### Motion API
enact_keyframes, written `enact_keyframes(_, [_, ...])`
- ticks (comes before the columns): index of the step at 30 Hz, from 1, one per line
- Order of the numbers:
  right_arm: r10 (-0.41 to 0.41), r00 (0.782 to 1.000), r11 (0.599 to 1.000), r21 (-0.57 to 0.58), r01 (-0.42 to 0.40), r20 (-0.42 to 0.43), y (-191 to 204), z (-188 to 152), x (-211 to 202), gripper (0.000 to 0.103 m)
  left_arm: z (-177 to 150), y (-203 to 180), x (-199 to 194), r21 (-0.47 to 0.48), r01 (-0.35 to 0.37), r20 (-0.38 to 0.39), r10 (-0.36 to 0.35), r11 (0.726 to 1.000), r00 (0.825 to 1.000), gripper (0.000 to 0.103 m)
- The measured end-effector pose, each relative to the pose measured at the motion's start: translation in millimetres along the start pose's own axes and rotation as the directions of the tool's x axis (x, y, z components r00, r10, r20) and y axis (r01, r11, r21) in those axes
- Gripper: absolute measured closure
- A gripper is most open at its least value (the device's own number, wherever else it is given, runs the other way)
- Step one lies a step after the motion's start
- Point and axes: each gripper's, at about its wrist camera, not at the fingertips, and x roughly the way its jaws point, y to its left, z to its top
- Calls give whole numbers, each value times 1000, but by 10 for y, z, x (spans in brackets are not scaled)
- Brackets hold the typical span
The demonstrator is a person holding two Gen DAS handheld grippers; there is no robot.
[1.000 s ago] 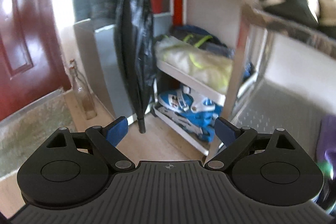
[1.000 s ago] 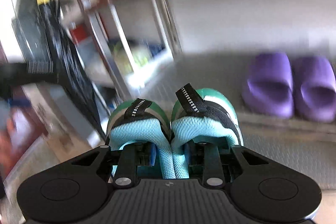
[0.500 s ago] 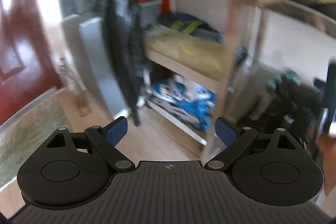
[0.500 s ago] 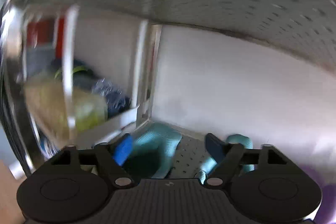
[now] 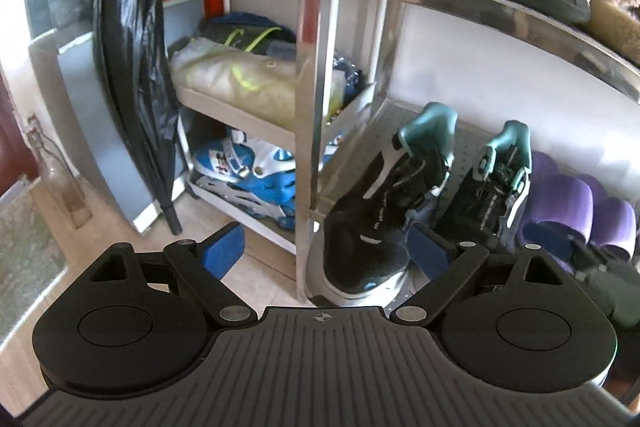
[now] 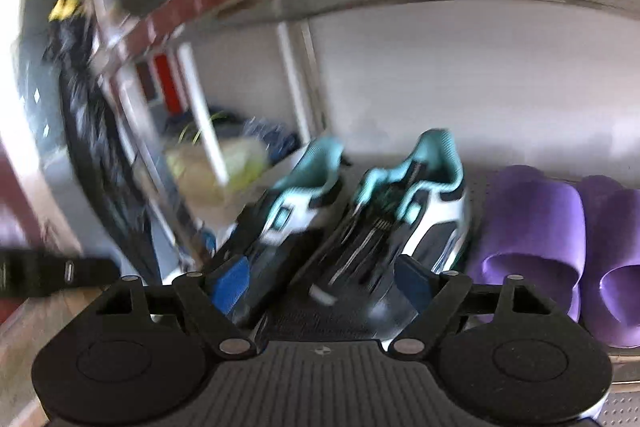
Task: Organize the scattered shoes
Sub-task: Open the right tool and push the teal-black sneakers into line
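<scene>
Teal-and-black sneakers (image 6: 360, 227) are set side by side at the lower shelf's (image 5: 472, 147) left end, toes outward, beside purple slippers (image 6: 560, 239). Right tool (image 6: 320, 279), jaws just opened wide, grips nothing. Left tool (image 5: 324, 253) is held wide open, empty.

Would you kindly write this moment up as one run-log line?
stage: sneakers placed | teal sneakers: on lower shelf, beside purple slippers | right gripper: just opened, empty | left gripper: open, empty
</scene>
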Motion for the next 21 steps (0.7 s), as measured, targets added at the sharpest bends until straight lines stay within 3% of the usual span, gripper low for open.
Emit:
enact_keyframes(4, [-41, 999, 999, -3, 41, -31, 89, -210, -116, 25, 16, 53, -10, -10, -27, -7, 27, 1000, 1000, 11])
enact_keyframes(5, [-20, 999, 999, 33, 22, -41, 106, -327, -193, 31, 25, 84, -12, -24, -30, -8, 30, 999, 1000, 11])
enact_keyframes(9, [102, 990, 985, 148, -87, -99, 169, -716, -282, 39, 46, 222, -34, -73, -57, 4, 58, 996, 998, 11])
enact_keyframes(13, [254, 956, 956, 191, -224, -149, 357, -774, -61, 51, 41, 354, -80, -131, -90, 17, 93, 987, 995, 11])
enact_keyframes(21, [266, 930, 934, 305, -184, -253, 404, -609, 472, 63, 46, 404, -50, -142, -98, 4, 99, 985, 995, 11])
